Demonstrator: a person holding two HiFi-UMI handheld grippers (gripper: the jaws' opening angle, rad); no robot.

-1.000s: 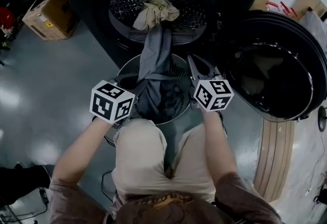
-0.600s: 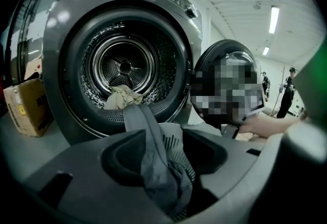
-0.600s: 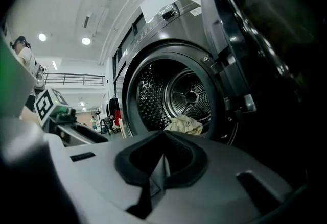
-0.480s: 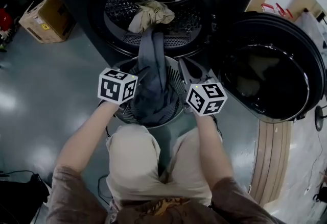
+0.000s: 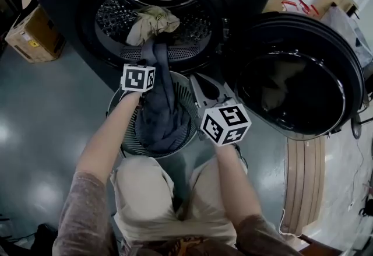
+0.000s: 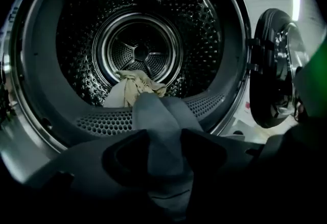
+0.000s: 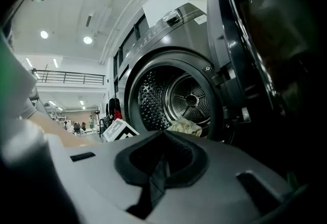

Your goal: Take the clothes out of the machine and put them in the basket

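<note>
Head view hides the left gripper's (image 6: 164, 139) just-opened fingers (image 6: 87, 162), loosely straddling the grey garment (image 5: 163, 103); right gripper's (image 7: 162, 139) fingers pinch a dark cloth strip (image 7: 156, 182).

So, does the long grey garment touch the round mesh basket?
Touching: head view shows the long grey garment piled inside the round mesh basket.

Dim, fisheye-warped; glare on floor (image 5: 35, 132).

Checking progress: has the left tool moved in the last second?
Yes. The left tool moved from the near rim of the basket toward the drum; its jaws have just been opening, grey garment between them.
</note>
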